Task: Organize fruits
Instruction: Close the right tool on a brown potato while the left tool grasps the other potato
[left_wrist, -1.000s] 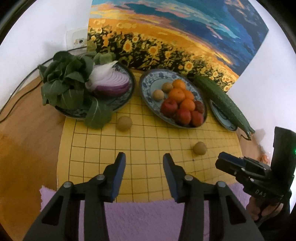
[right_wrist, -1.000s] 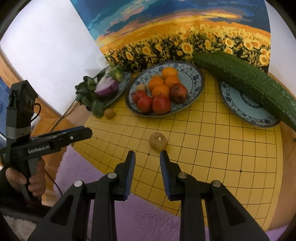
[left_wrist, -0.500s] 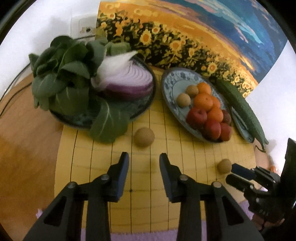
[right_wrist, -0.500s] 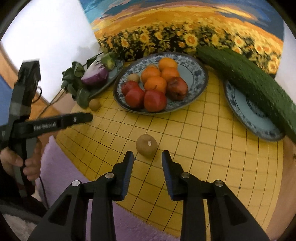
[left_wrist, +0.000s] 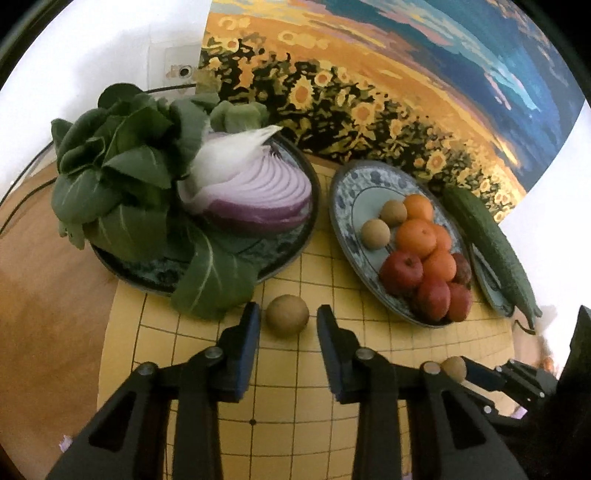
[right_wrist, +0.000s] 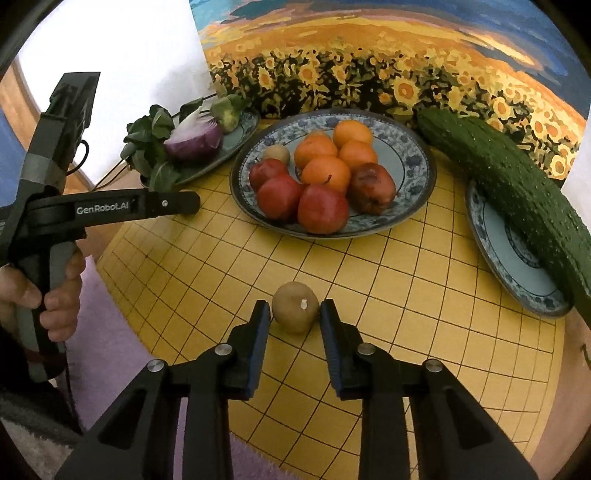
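A blue patterned fruit plate (left_wrist: 347, 206) (right_wrist: 413, 162) holds oranges, red fruits and small brown fruits. One loose small brown fruit (left_wrist: 287, 315) lies on the yellow grid board between the open jaws of my left gripper (left_wrist: 288, 317), with gaps on both sides. A second loose brown fruit (right_wrist: 295, 307) (left_wrist: 453, 367) lies between the open jaws of my right gripper (right_wrist: 295, 314), close to both fingers.
A dark plate (left_wrist: 291, 254) with greens (left_wrist: 122, 177) and a halved red onion (left_wrist: 255, 192) stands at the left. A long cucumber (right_wrist: 517, 184) lies on a smaller blue plate (right_wrist: 513, 258) at the right. A sunflower painting backs the board. A purple mat lies at the front.
Both grippers moved forward. Each loose brown fruit, earlier ahead of the fingertips, now lies between the jaws. The left gripper also shifted left toward the vegetable plate.
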